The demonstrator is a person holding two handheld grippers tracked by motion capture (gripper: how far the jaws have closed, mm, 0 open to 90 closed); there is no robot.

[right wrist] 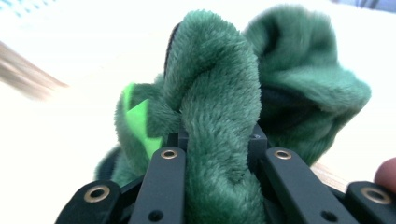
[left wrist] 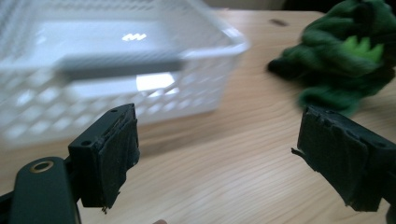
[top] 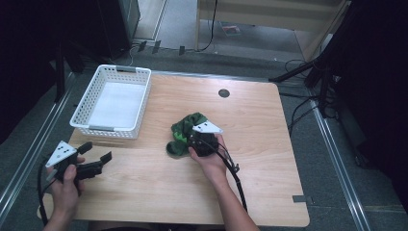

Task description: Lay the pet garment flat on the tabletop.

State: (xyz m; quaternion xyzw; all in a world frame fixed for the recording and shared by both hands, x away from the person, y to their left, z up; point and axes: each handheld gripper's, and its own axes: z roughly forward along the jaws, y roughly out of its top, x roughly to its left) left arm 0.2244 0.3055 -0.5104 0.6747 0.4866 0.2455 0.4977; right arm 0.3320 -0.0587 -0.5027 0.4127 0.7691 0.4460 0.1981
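On the wooden table [top: 250,144] lies a fuzzy green plush toy [top: 185,132], near the middle of the tabletop; it is dark green with a bright light-green patch on it; it is bunched up in a soft heap, so what kind of toy it is cannot be told. The right gripper [top: 195,140] is at the toy's near right side, and the person's right hand [top: 211,159] holds it from behind; in the right gripper view a thick fold of the green plush [right wrist: 219,116] sits squeezed between the two black jaws, so this gripper is pinching the toy; the toy seems to rest on the table, but that is hard to tell.

The left gripper [top: 96,155] is well apart from the toy, over the near left part of the table, held in the person's left hand [top: 65,185]; its jaws stand wide apart with nothing between them; in the left gripper view bare wood shows in the gap between the two black pads [left wrist: 112,154].

A white plastic basket [top: 82,108] with holes in its walls stands at the far left part of the table, well apart from the toy; its floor is white and bare; it looks blurry in the left gripper view [left wrist: 196,88]; a small dark round hole [top: 223,93] sits in the tabletop at the far side; black cables [top: 235,178] trail from the right gripper toward the near edge.
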